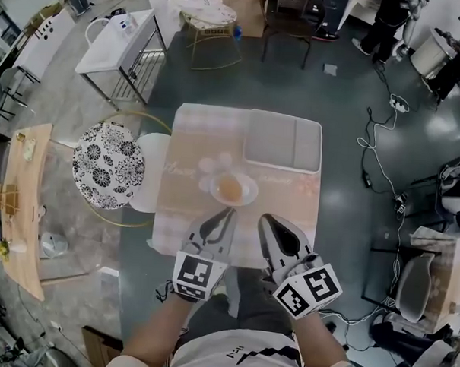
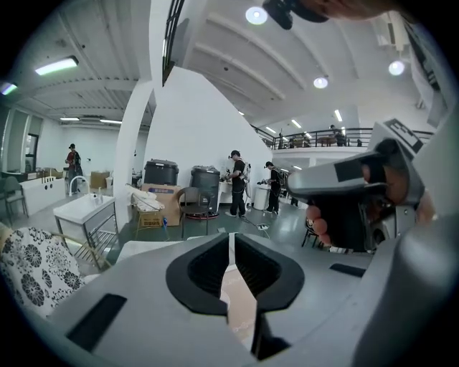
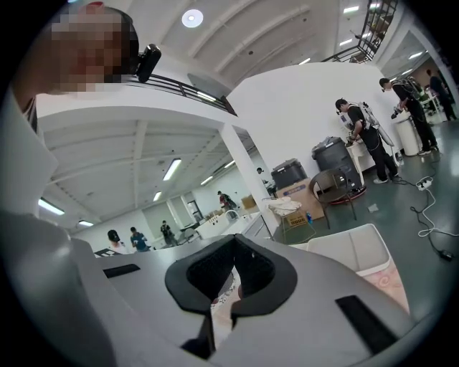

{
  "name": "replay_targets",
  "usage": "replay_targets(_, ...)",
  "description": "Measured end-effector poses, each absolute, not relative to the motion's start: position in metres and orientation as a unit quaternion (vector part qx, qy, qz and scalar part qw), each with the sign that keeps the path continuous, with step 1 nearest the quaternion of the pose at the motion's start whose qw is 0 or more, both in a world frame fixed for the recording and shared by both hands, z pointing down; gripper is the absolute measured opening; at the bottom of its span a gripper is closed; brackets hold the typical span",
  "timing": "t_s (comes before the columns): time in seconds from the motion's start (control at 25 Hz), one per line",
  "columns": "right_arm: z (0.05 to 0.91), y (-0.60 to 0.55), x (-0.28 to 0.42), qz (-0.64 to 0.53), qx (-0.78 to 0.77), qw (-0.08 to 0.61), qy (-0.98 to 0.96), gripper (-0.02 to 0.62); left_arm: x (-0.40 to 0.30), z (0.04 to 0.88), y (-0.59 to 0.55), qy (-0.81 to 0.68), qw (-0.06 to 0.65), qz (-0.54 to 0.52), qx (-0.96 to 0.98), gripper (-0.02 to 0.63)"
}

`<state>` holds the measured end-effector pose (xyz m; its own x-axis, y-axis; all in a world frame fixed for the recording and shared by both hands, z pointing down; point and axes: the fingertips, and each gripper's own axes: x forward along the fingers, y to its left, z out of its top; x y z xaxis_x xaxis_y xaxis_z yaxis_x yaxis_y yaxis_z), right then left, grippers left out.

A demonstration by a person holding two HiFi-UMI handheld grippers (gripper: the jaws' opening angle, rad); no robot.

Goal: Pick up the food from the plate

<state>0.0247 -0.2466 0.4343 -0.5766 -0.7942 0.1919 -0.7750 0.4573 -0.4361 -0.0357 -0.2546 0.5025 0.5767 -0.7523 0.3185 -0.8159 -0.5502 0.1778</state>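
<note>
A white plate sits mid-table on the pale pink cloth, with a round orange-brown piece of food in it. My left gripper hangs just short of the plate's near rim, its jaws shut and empty. My right gripper is beside it, a little to the right of the plate, also shut with nothing in it. In the left gripper view the left gripper has its jaws touching. The right gripper in its own view has its tips touching too. Neither gripper touches the food.
A grey tray lies on the table's far right. Pale round items lie just beyond the plate. A black-and-white patterned chair and a white seat stand left of the table. Cables trail over the floor at right.
</note>
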Motion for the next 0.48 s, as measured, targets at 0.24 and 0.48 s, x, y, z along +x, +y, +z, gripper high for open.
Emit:
replay_targets(0.24, 0.477, -0.267, 0.026, -0.255, -0.467, 0.012, 0.847, 0.015, -0.035, 0.554, -0.278, -0.456, 0.166, 0.119, 0.866, 0.008)
replay_targets(0.48, 0.516, -0.281, 0.025, -0.261, -0.466, 0.013, 0.845, 0.015, -0.033, 0.610, -0.301, -0.459, 0.180, 0.135, 0.859, 0.133)
